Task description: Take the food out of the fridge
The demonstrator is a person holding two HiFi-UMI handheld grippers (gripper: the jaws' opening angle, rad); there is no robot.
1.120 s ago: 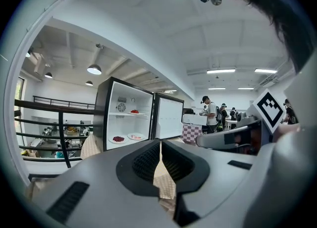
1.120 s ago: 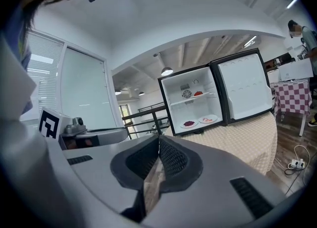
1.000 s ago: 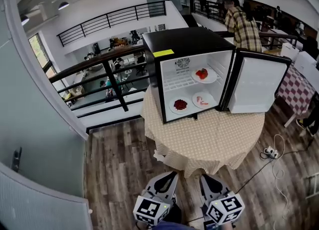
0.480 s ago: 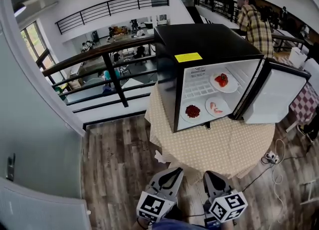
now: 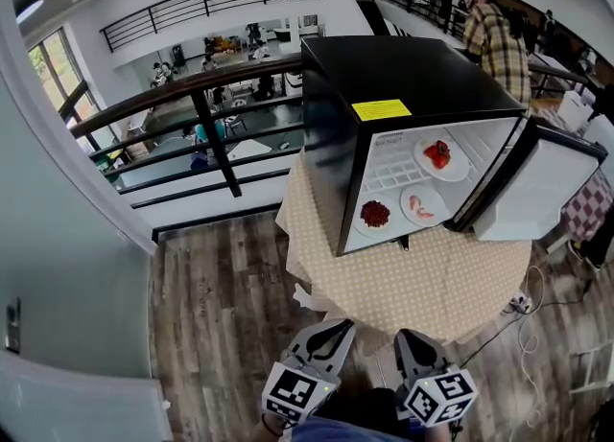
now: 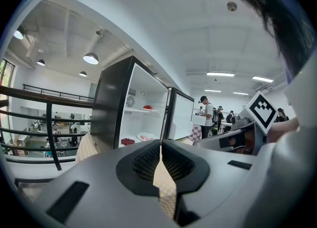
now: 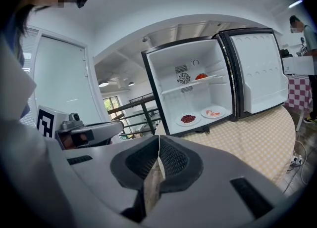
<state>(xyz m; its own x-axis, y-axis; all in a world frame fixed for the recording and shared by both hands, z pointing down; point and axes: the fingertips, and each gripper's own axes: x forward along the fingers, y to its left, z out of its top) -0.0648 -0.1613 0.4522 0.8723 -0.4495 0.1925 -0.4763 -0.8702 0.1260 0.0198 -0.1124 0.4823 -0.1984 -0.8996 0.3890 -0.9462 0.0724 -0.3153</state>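
A small black fridge (image 5: 403, 76) stands with its door (image 5: 537, 191) swung open on a round table (image 5: 413, 277) with a checked cloth. Inside, a plate of red food (image 5: 439, 156) rests on the upper shelf. On the fridge floor lie a plate of dark red bits (image 5: 375, 215) and a plate of pink pieces (image 5: 422, 206). My left gripper (image 5: 338, 327) and right gripper (image 5: 407, 338) hover side by side short of the table's near edge, both shut and empty. The three plates also show in the right gripper view: the upper plate (image 7: 201, 76), dark red bits (image 7: 188, 119), pink pieces (image 7: 213, 113).
A black railing (image 5: 192, 104) runs behind and left of the table over a lower floor. Several people stand at the back right, one in a plaid shirt (image 5: 494, 42). A power strip and cable (image 5: 523, 304) lie on the wooden floor right of the table.
The view has closed in on the table and fridge, which now look larger and lie further right. Both grippers stay shut and side by side.
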